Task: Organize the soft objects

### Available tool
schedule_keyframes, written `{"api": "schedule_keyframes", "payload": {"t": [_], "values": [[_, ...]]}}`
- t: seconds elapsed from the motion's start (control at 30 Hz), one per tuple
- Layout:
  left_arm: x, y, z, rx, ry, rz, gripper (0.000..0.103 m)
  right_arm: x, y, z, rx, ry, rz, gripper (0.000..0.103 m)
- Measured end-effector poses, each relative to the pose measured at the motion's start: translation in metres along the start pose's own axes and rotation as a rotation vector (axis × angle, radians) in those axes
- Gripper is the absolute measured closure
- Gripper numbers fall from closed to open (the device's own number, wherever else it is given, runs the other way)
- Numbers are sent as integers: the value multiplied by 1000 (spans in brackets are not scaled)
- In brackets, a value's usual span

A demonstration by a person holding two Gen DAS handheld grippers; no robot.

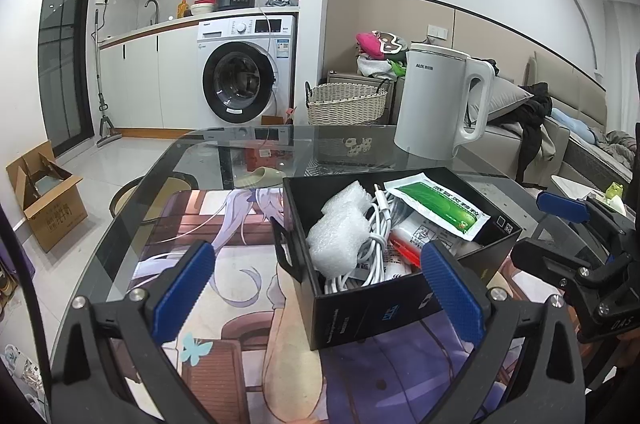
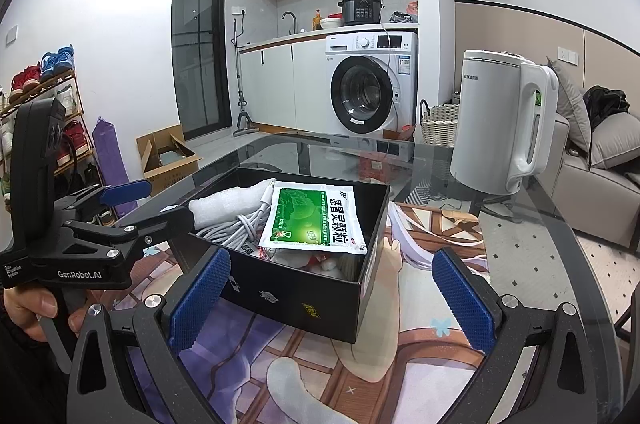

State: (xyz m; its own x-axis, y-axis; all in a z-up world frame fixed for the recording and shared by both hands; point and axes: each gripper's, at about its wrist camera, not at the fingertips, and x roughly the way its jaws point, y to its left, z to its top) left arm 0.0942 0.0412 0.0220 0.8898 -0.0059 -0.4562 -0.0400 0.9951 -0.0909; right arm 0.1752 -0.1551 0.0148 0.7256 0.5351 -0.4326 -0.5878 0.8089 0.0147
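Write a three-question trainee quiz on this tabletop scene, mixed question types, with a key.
1. True or false: the black box is closed with a lid.
2. Which item lies topmost in the box? A) green sachet B) white cable C) bubble wrap
3. Fill in: the white kettle stands on the ____ table, apart from the box.

Key: 1 false, it is open. 2 A. 3 glass. Both the left gripper and right gripper are open, empty.

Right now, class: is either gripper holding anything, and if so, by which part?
Nothing is held. The left gripper and right gripper both stand open, each near the black box, with no finger touching it or its contents.
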Motion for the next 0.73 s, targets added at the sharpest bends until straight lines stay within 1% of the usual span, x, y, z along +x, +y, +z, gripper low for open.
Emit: {"api": "schedule_keyframes", "payload": {"t": [0.73], "values": [[1,-1,1,6,-4,1,0,1,0,0,-1,1,0,0]]}}
